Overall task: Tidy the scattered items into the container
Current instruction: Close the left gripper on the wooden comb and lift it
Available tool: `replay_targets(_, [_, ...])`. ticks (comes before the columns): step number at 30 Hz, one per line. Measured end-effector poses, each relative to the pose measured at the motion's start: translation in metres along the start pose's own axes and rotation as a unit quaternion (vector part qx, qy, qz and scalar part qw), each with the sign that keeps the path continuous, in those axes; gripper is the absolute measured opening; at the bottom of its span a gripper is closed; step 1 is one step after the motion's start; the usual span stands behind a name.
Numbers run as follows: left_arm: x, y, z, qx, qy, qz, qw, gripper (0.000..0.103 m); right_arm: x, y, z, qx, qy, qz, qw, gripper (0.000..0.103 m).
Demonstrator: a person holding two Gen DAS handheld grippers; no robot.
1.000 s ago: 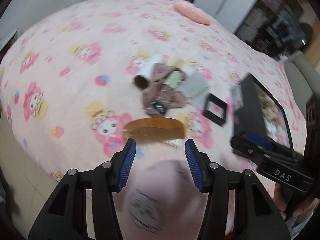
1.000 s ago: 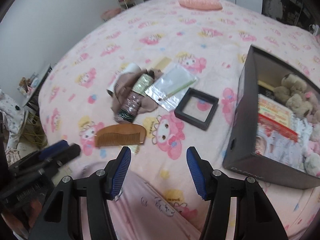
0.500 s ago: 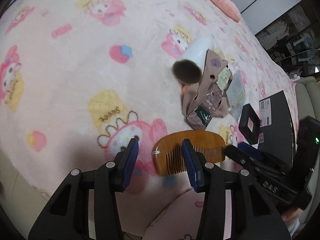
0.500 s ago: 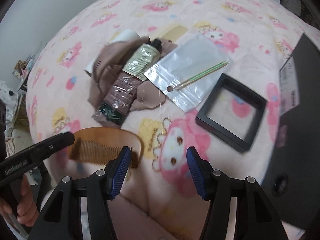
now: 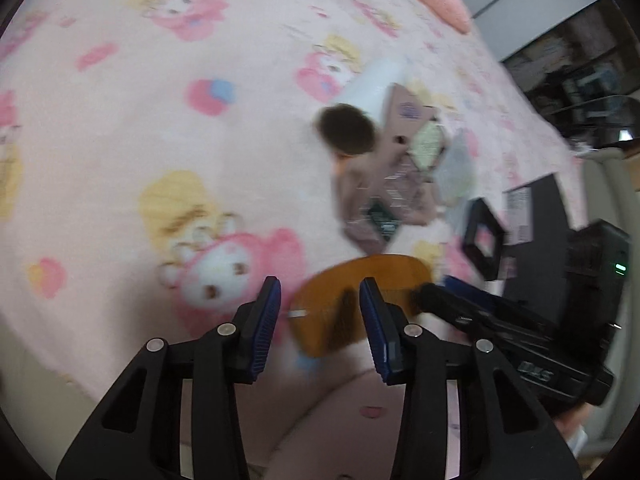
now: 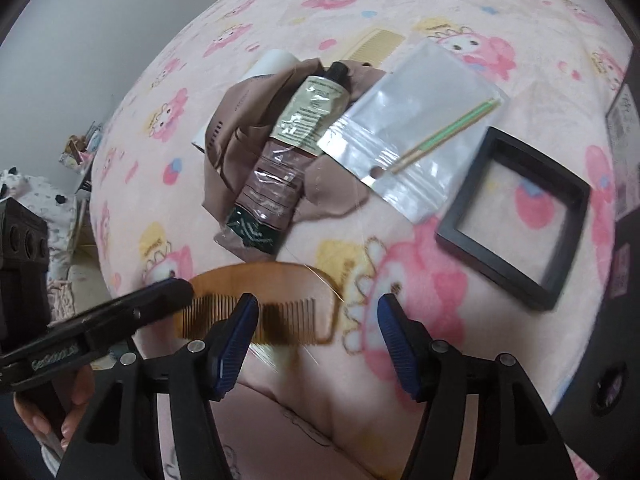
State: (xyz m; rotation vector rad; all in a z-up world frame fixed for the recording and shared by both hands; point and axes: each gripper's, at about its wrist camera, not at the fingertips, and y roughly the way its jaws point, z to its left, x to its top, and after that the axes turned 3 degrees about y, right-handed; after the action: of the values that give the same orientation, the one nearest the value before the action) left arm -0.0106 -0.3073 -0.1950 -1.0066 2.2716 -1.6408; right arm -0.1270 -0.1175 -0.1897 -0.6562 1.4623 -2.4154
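Nearest, at front edge of pink cartoon-print blanketed bed (image 6: 256, 12): left gripper (image 5: 320, 312) reaching in with jaws parted, flat amber-brown wooden comb (image 6: 260, 292) lying between and just ahead of the blue pads, nothing clamped yet. Right gripper (image 6: 316, 336) hovering wide open beside it, holding nothing, comb's teeth showing past its left finger.

Both tongs crowding the same comb. Risking a knock between them, or one nudging the comb off the bed's front edge onto the floor. Comb lying flat on soft plush: risking pads closing on blanket pile rather than wood, or pinching only the thin teeth and letting it pivot and drop. Left view blurred, so exact contact not readable.

Further in, toward bed's middle: brown cloth pouch (image 6: 240, 136) carrying a pale green tube with black cap (image 6: 316, 108) and a clear-wrapped dark packet (image 6: 260, 208); white cylinder (image 6: 272, 64) behind. Clear zip bag with green sticks (image 6: 412, 136) overlapping pouch; risking dragging neighbours if snagged. Black square frame (image 6: 516, 216) lying right of it.

Far right edge: black box container (image 5: 540, 232), only its outer wall showing, well apart from the comb; risking a drop in transit.
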Motion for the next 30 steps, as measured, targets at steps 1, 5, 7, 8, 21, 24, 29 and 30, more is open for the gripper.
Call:
replay_targets(1, [-0.002, -0.001, 0.004, 0.000, -0.008, 0.000, 1.0000, 0.041, -0.001, -0.002, -0.001, -0.001, 0.003, -0.003, 1.000, 0.059])
replay_targets(5, [-0.011, -0.002, 0.010, -0.030, -0.012, 0.009, 0.9994, 0.041, 0.002, -0.005, 0.002, -0.012, -0.003, -0.020, 1.000, 0.059])
replay_targets(7, [-0.012, 0.000, 0.007, -0.022, -0.001, 0.004, 0.9997, 0.025, 0.007, 0.002, 0.005, -0.016, -0.011, -0.016, 1.000, 0.059])
replay_targets(8, [-0.012, 0.001, 0.006, -0.014, 0.000, 0.000, 0.9999, 0.021, 0.008, 0.006, 0.007, -0.014, -0.014, -0.009, 1.000, 0.059])
replay_targets(21, [-0.010, 0.007, 0.015, -0.026, -0.011, 0.015, 0.9995, 0.030, -0.010, -0.012, 0.004, 0.018, -0.020, -0.013, 1.000, 0.049])
replay_targets(24, [-0.010, 0.010, 0.018, -0.022, -0.019, 0.013, 0.9995, 0.030, 0.002, 0.006, -0.003, 0.037, -0.005, 0.010, 0.999, 0.049])
replay_targets(29, [-0.008, 0.008, 0.004, -0.001, -0.001, 0.001, 1.0000, 0.025, 0.003, 0.016, 0.002, 0.055, -0.002, 0.016, 0.998, 0.045])
replay_targets(30, [-0.009, 0.006, -0.002, 0.008, 0.009, 0.000, 0.9999, 0.026, 0.002, 0.012, 0.004, 0.065, -0.002, 0.013, 0.998, 0.040])
